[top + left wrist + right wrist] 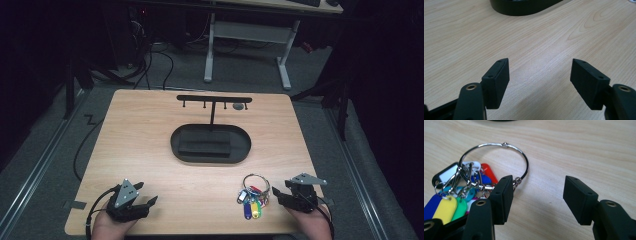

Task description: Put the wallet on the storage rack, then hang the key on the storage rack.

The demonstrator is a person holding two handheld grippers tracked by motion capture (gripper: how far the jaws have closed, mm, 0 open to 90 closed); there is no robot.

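I have the pale wood-grain table [150,130] under me, its laminate smooth and matte. Past the middle sits a black oval tray [210,144] with a raised rim, and a thin black T-shaped hook stand [214,100] rises from it. My left gripper [142,197] rests near the front edge, jaws spread wide over bare tabletop. My right gripper [276,192] is released too, nothing between its pads. The key ring [256,181] lies just beside it at the front right: a thin shiny wire hoop. My right gripper view resolves its glossy plastic tags [449,207], yellow, green, blue, red, white, crowded against my left-hand pad; the high view blurs them.
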